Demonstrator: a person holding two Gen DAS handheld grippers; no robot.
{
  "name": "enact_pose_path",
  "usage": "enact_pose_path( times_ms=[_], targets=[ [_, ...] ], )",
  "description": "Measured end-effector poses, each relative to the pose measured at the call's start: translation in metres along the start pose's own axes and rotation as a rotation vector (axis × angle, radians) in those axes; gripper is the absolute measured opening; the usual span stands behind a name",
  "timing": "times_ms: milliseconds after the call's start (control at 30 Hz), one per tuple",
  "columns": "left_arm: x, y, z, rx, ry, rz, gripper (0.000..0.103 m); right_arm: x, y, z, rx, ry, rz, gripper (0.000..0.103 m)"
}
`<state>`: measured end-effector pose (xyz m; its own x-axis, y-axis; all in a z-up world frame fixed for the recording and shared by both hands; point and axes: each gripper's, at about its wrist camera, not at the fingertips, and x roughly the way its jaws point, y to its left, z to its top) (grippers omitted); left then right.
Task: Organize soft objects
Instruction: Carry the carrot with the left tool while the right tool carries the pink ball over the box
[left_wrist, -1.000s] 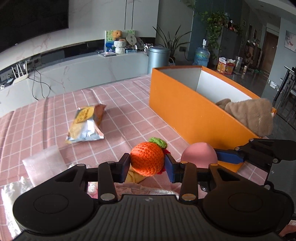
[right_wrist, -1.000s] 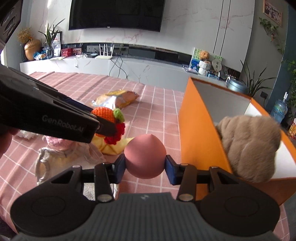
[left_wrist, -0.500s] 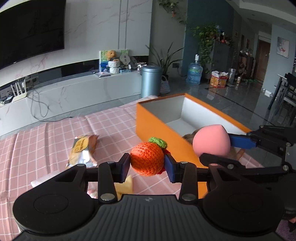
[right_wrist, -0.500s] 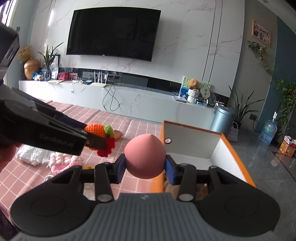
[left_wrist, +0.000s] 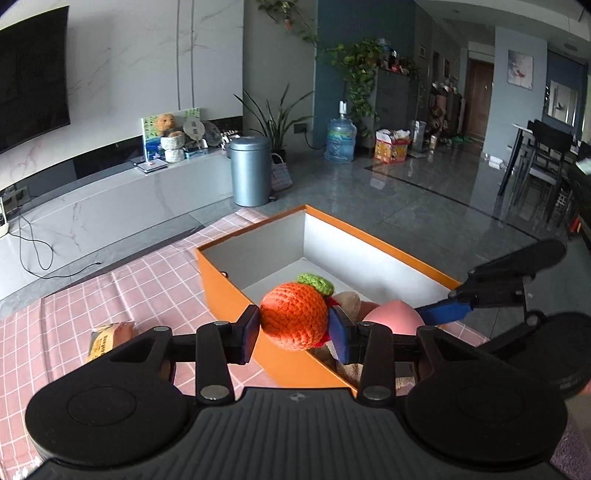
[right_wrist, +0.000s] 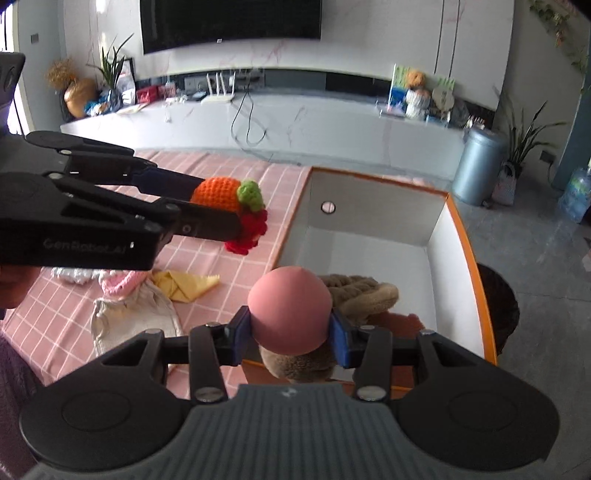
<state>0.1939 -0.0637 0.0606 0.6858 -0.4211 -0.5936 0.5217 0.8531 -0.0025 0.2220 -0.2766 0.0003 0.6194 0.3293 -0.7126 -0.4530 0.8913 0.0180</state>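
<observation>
The left tool (left_wrist: 293, 326) pinches a round orange crocheted fruit with a green knitted leaf (left_wrist: 295, 315) between its blue pads, holding it in the air above the near left wall of the open orange cardboard box with a white lining (left_wrist: 229, 295). That position looks chosen so the toy can fall inside once the pads part. The right tool (right_wrist: 290, 330) squeezes a smooth pink egg-shaped foam ball (right_wrist: 290, 308) directly over the box's near end, just above a tan plush toy (right_wrist: 360, 295) already lying inside. The far half of the box floor is bare. On the pink checked tabletop (right_wrist: 221, 266), left of the box, a folded yellow cloth (right_wrist: 186, 284) and a pale drawstring pouch (right_wrist: 135, 319) wait their turn, and a crinkled snack bag (left_wrist: 107, 338) lies farther left.
</observation>
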Motion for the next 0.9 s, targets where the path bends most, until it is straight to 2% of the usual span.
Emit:
enact_pose_path(
  times_ms=[233,367,467,633,733,900],
  targets=[
    [0.032,0.002,0.004,0.011,0.076,-0.015,0.046,0.041,-0.027,0.02,-0.022,0.2,0.037,0.044],
    [0.044,0.005,0.007,0.026,0.103,-0.019,0.046,0.075,-0.048,0.016,0.019,0.325,0.065,0.044],
    [0.057,0.007,0.012,0.048,0.129,-0.03,0.046,0.081,-0.06,0.02,0.048,0.322,0.079,0.044],
    [0.082,0.006,0.022,0.095,0.161,-0.047,0.046,0.076,-0.086,0.041,0.097,0.231,0.037,0.045],
    [0.107,0.003,0.027,0.124,0.212,-0.069,0.046,0.088,-0.097,0.048,0.064,0.219,-0.011,0.045],
    [0.143,-0.002,0.028,0.201,0.285,-0.059,0.046,0.121,-0.101,0.05,-0.021,0.255,-0.043,0.045]
  ],
)
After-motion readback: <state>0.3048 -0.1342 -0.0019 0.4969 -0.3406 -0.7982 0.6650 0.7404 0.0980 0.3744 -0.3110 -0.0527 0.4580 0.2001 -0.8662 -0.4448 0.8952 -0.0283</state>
